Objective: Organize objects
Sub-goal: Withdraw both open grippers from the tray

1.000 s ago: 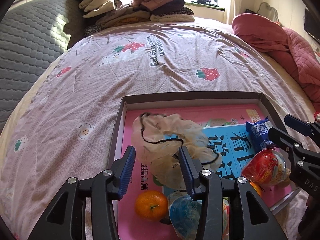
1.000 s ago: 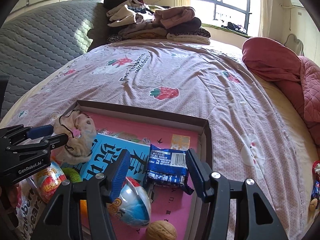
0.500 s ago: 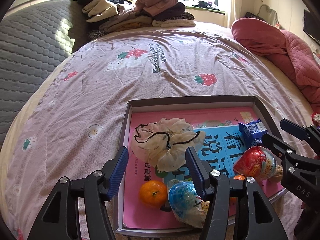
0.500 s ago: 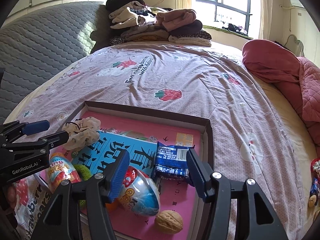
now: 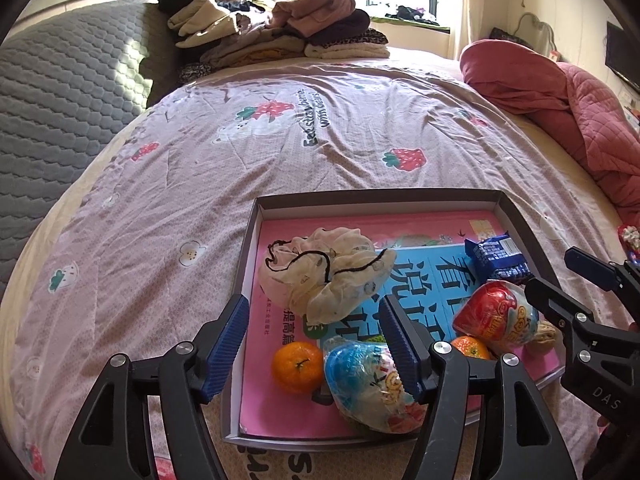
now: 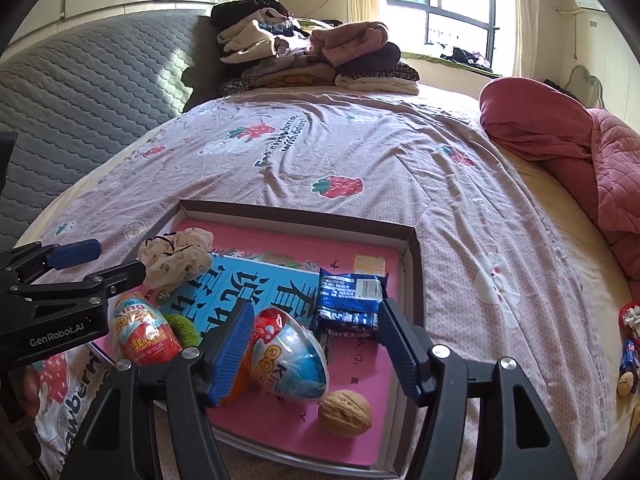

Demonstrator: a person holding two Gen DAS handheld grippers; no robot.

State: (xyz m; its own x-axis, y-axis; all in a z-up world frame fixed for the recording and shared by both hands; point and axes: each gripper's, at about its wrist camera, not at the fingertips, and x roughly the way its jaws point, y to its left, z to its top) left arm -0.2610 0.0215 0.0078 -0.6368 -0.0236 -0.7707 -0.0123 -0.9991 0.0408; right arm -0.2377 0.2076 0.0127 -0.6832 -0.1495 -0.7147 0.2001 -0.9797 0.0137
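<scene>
A shallow dark box (image 5: pixel 372 197) (image 6: pixel 412 248) lies on the bed with a pink and blue book inside. On the book lie a cream scrunchie (image 5: pixel 324 272) (image 6: pixel 176 256), a tangerine (image 5: pixel 297 366), a blue snack pack (image 5: pixel 498 258) (image 6: pixel 350 302), two foil eggs (image 5: pixel 370 384) (image 5: pixel 496 318) (image 6: pixel 288 354) (image 6: pixel 142 334) and a walnut (image 6: pixel 345 407). My left gripper (image 5: pixel 316 348) is open and empty, just short of the scrunchie. My right gripper (image 6: pixel 316 348) is open and empty above the box's near right part.
A pile of folded clothes (image 5: pixel 280 28) sits at the bed's far end. A red quilt (image 5: pixel 560 108) lies at the right. A grey padded headboard (image 5: pixel 60 88) runs along the left. Small wrapped items (image 6: pixel 630 344) lie on the sheet right of the box.
My left gripper let go of the scrunchie, which now lies on the book, and drew back with its fingers wider apart. My right gripper drew back a little.
</scene>
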